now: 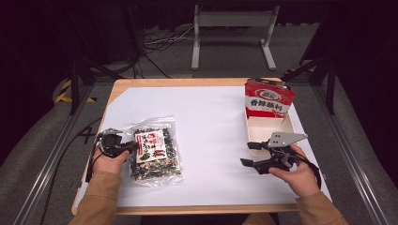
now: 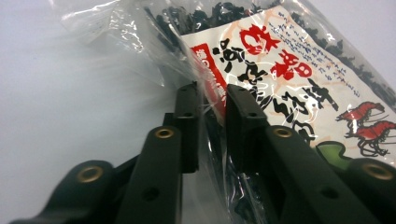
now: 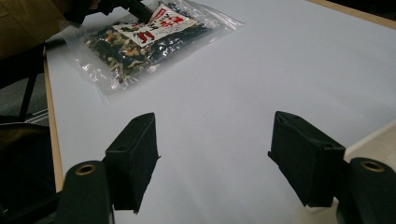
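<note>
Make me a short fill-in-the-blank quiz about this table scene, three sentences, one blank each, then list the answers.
1. The left gripper is shut on the edge of the clear ____ bag.
2. The right gripper hovers over the white sheet with its jaws ____.
3. The red snack packet stands in the far end of the shallow ____.

Answers: seaweed; open; tray

The clear bag [image 2: 261, 51] was glossy, crinkled plastic with a printed paper-like label [image 1: 151, 145]. Matt white paper [image 1: 211, 140] covered the wooden table [image 1: 141, 83]. The left gripper [image 2: 212, 112] had matt black plastic jaws with brass-coloured rivets. The red packet [image 1: 267, 99] looked shiny.
</note>
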Demonstrator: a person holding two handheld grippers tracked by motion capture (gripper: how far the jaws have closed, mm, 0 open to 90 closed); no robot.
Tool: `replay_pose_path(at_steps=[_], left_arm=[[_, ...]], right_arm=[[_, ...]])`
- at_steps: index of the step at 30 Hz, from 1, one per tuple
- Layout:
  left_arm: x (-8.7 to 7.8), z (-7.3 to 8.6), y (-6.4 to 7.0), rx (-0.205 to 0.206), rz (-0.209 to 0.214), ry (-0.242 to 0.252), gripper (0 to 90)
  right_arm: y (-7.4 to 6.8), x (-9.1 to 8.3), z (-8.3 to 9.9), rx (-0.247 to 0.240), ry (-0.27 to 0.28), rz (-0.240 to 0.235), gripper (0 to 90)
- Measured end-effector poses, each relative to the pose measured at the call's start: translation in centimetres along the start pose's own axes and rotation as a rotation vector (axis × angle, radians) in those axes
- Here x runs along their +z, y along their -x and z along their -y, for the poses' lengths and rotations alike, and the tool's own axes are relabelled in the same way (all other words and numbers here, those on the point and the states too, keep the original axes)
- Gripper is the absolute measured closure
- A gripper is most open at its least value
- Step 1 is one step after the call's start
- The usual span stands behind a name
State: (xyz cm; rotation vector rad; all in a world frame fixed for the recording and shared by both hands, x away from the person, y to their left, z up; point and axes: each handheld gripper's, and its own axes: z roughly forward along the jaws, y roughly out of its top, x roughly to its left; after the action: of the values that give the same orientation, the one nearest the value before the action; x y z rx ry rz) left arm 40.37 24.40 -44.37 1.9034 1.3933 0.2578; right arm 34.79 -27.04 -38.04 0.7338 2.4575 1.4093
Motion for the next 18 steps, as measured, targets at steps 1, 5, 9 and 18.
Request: replay_pose_path(at_steps=[1, 5, 9, 18], left_arm=[[0.0, 0.0, 0.0, 0.004, -0.007, 0.001, 79.5], [-0.2, -0.2, 0.1, 0.005, -0.013, 0.012, 82.2], [-0.9, -0.4, 0.0, -0.015, 0.02, 0.052, 83.4], [-3.2, -1.4, 0.9, 0.011, 0.078, 0.135, 83.9]], right_arm=[[0.0, 0.0, 0.0, 0.0, 0.0, 0.0, 32.2], [-0.1, 0.0, 0.0, 0.008, -0.011, -0.012, 37.8], [-0.1, -0.1, -0.1, 0.02, -0.021, -0.024, 44.3], [-0.3, 0.0, -0.5, -0.003, -0.023, -0.009, 46.7]])
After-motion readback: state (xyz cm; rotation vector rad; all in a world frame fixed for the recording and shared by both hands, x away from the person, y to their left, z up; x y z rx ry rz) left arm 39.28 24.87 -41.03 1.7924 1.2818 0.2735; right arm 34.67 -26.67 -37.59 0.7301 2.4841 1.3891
